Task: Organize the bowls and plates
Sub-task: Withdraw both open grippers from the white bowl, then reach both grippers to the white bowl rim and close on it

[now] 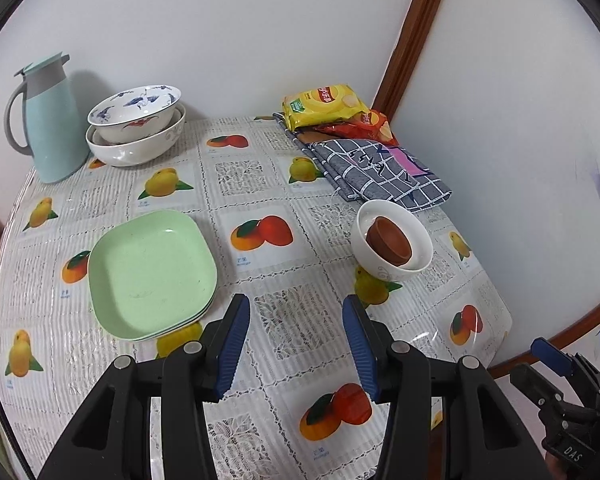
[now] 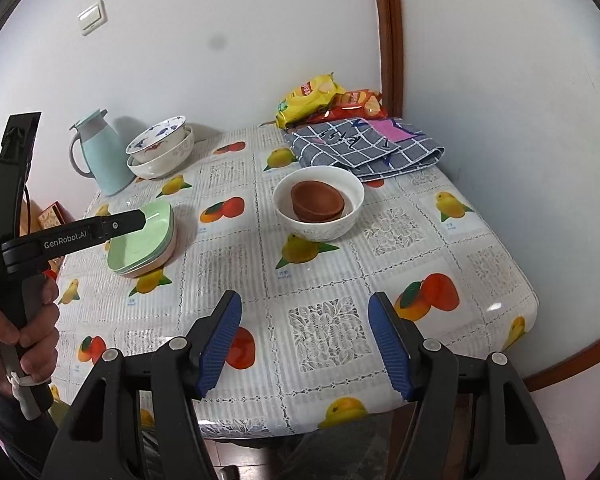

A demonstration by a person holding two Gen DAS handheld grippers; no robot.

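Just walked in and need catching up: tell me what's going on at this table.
A person holds a hand-held gripper in each hand above the table, sorting dishes. The left hand-held gripper and right hand-held gripper are both open and empty. Green plates sit stacked, brown bowls are nested in a white bowl, and two larger bowls are stacked beside a thermos jug.

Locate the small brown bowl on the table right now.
The small brown bowl sits nested inside the white round ceramic bowl, right of the stacked green square plates and just in front of the folded grey checked cloth.
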